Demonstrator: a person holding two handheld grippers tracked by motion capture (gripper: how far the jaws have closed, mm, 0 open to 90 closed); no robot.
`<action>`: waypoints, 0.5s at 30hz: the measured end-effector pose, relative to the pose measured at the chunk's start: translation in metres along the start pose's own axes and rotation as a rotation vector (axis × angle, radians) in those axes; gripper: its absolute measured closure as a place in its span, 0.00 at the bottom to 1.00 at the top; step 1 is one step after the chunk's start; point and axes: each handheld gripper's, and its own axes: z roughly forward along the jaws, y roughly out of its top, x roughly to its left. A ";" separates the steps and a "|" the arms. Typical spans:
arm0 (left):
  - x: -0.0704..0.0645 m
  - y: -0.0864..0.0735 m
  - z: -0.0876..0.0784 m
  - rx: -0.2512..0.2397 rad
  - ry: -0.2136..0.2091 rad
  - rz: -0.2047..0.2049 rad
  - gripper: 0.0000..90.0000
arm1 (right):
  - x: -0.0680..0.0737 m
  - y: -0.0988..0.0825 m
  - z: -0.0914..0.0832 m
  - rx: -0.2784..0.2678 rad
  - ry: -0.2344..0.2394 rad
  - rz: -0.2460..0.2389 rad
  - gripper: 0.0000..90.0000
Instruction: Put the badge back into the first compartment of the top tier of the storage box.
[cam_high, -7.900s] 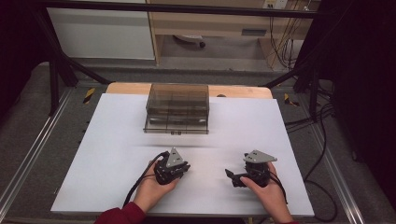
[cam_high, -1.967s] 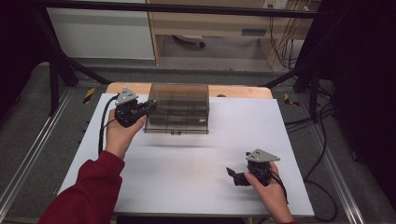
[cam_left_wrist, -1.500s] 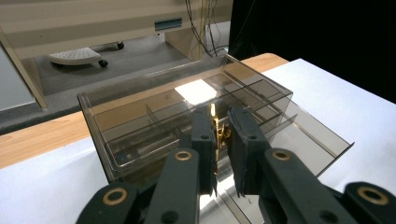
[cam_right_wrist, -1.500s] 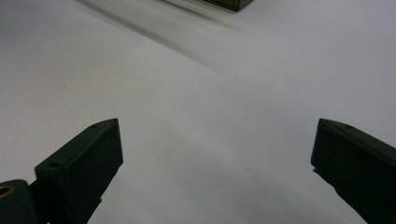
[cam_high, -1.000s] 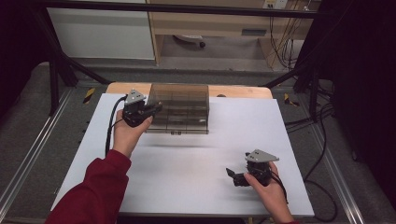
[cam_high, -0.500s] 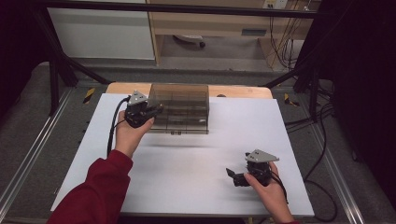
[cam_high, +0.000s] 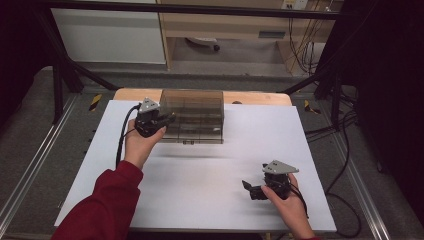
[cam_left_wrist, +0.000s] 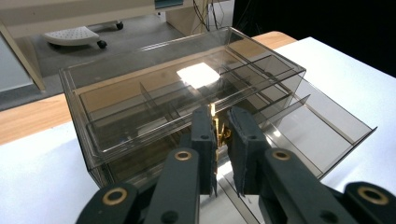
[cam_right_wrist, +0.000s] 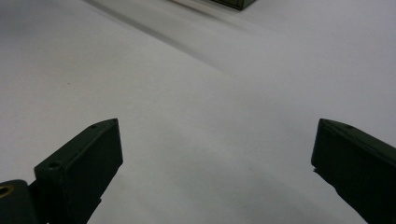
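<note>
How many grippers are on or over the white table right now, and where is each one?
2. The left gripper is at the far left, against the smoky clear drawer box, its jaws nearly closed on a small gold handle. The right gripper rests open near the table's front right.

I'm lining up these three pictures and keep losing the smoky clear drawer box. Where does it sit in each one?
High view: the drawer box stands at the table's far edge, centre-left, beside the left gripper.
Left gripper view: the box spans the middle, just beyond the jaws, its lower drawer pulled out.
Right gripper view: a dark corner at the top edge is probably the box.
Shared landmark: the white tabletop.
</note>
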 end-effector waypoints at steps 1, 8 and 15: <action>0.000 0.000 0.000 0.002 0.000 0.001 0.89 | 0.000 0.000 0.000 0.000 0.000 0.000 0.03; -0.001 -0.001 0.001 0.003 0.000 0.001 0.89 | 0.000 0.000 0.000 0.001 -0.001 0.002 0.03; 0.001 -0.003 0.001 0.004 -0.010 -0.017 0.89 | 0.000 0.000 0.000 0.003 0.000 0.002 0.03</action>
